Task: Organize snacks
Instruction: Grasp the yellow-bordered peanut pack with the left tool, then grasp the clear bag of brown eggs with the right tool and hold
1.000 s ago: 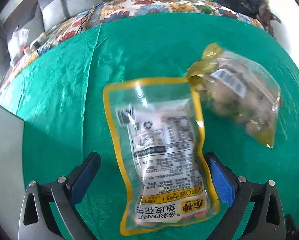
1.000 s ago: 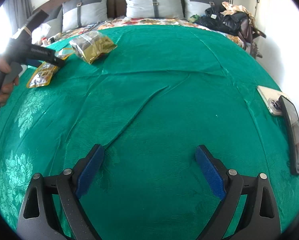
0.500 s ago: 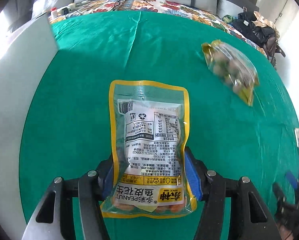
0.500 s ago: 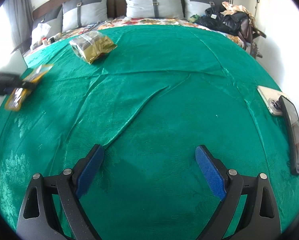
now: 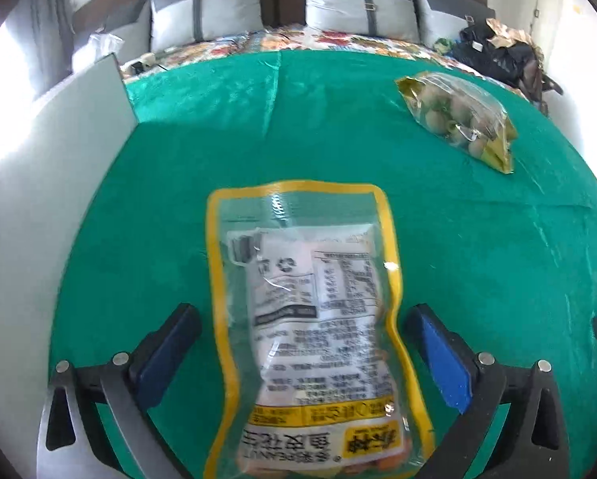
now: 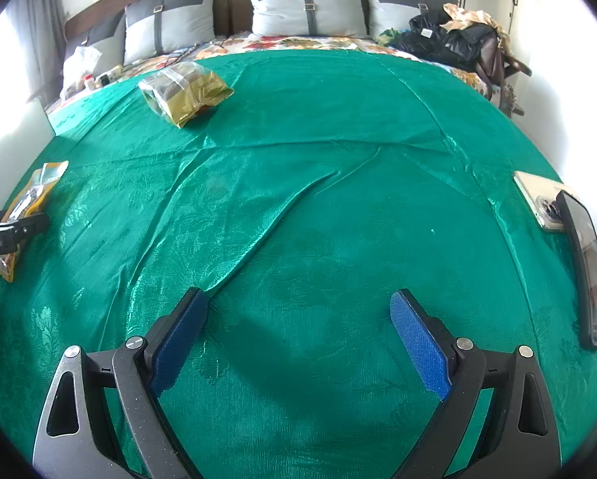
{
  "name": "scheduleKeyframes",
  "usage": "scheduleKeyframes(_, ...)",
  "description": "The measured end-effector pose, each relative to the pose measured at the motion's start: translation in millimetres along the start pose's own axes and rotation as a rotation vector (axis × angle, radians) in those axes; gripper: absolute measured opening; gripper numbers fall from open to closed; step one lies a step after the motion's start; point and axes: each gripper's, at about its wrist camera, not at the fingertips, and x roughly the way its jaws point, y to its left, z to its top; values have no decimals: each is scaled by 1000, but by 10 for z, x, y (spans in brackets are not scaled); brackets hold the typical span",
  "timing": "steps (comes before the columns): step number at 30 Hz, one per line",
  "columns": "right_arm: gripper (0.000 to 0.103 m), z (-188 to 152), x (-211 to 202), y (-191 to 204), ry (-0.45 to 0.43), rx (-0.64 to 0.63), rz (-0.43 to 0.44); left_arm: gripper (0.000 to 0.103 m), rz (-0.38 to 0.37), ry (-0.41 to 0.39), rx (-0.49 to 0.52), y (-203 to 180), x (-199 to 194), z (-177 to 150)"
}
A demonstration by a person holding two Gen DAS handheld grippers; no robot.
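A yellow-edged clear peanut packet (image 5: pixel 298 247) lies on the green bedspread (image 5: pixel 458 259), label side up. My left gripper (image 5: pixel 302 313) straddles its lower half; the jaws are opening, and both blue pads stand clear of the packet's sides. From the right wrist view the same packet (image 6: pixel 27 203) sits at the far left edge with a finger of the left gripper (image 6: pixel 15 229) over it. A second snack bag (image 5: pixel 458 119), clear and gold, lies farther back (image 6: pixel 186 94). My right gripper (image 6: pixel 298 303) hovers open over bare cloth, holding nothing.
A white panel (image 5: pixel 59 159) stands along the bed's left side. A phone (image 6: pixel 538 199) and a long black object (image 6: pixel 586 263) lie at the right edge. Pillows (image 6: pixel 306 8) and dark bags (image 6: pixel 450 40) sit at the head of the bed.
The left gripper closed on the peanut packet, carried it leftward toward the white panel, and now has its jaws spread apart around it. The right gripper has stayed still.
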Motion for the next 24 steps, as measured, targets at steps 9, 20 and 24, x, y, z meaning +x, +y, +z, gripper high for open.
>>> scheduleKeyframes(9, 95, 2, 2, 3, 0, 0, -1, 103, -2, -25, 2, 12, 20, 16)
scheduleKeyframes(20, 94, 51, 20, 17, 18, -19, 4, 103, -5, -24, -1, 18, 24, 25)
scheduleKeyframes(24, 94, 528, 1, 149, -73, -48, 121, 103, -5, -25, -1, 19, 23, 24)
